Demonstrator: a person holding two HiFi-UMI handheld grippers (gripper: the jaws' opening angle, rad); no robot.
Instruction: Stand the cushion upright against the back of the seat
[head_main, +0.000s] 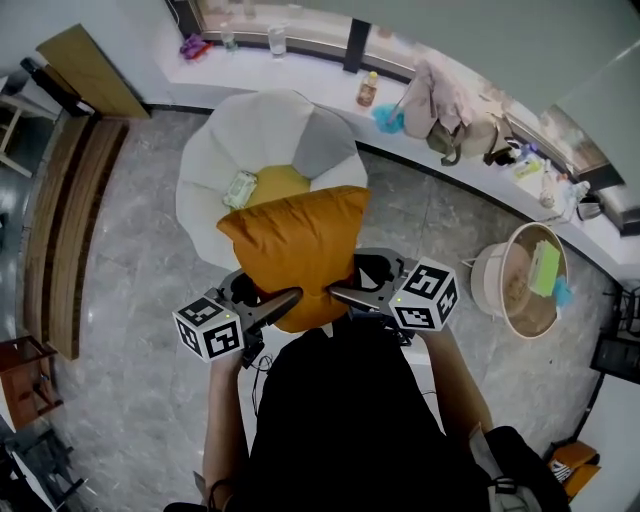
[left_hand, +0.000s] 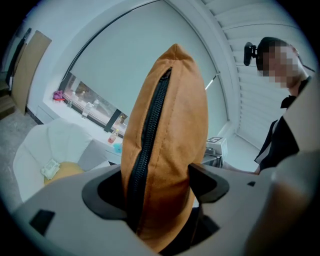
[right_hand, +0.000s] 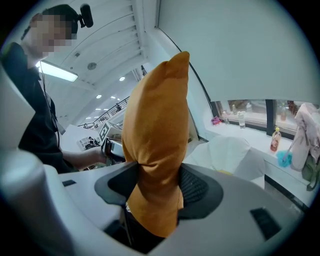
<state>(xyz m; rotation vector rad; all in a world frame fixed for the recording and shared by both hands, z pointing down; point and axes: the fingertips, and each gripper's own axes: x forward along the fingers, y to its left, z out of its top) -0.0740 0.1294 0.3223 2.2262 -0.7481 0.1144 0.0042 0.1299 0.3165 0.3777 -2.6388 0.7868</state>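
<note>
Right now the cushion (head_main: 295, 250) hangs in the air in front of the person, short of the chair (head_main: 215, 165), pinched at its near edge from both sides. The left gripper (left_hand: 160, 187) has its jaws pressed into the zip edge, with fabric bulging between them. The right gripper (right_hand: 155, 187) clamps a bunched corner the same way. Both holds look firm but shallow, so the bulk of the cushion reaches out beyond the jaws and may flop.

To do the step well, I judge it best to carry the cushion forward with both grippers moving together, so it does not twist. Its held edge should go down onto the yellow pad (head_main: 278, 183), close to the chair's back. A grey pillow (head_main: 325, 145) leans at the back right and a small packet (head_main: 240, 188) lies on the pad at the left. Aim between them, or the cushion will likely sit crooked. Tip the top against the back before letting go, then release one side at a time, watching for a slump.
</note>
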